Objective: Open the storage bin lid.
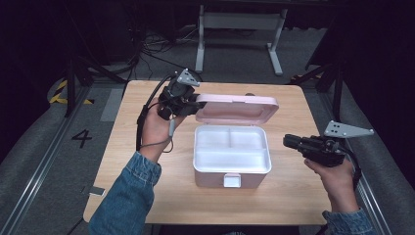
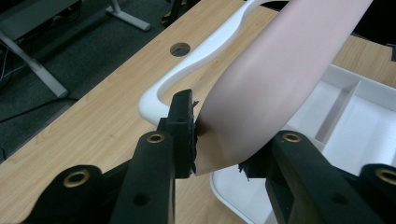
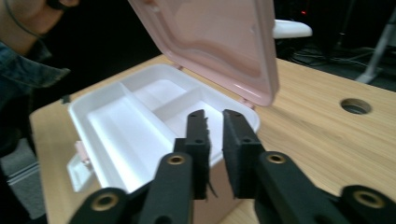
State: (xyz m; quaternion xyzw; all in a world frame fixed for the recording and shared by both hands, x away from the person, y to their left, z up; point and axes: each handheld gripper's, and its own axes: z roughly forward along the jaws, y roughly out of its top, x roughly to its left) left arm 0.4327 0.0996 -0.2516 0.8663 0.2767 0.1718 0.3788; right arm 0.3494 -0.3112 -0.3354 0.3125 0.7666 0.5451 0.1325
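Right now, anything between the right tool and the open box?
Nothing visible. The right tool hangs just off the right wall of the pink box, with bare table between them. The white tray inside looks empty. The left tool holds the lid up at its left corner, away from that path.

The left gripper (image 2: 217, 147), at the bottom of the frame, clamps the pink lid (image 2: 275, 79); its white handle (image 2: 201, 56) arcs upper centre, the white tray (image 2: 355, 121) lies right.
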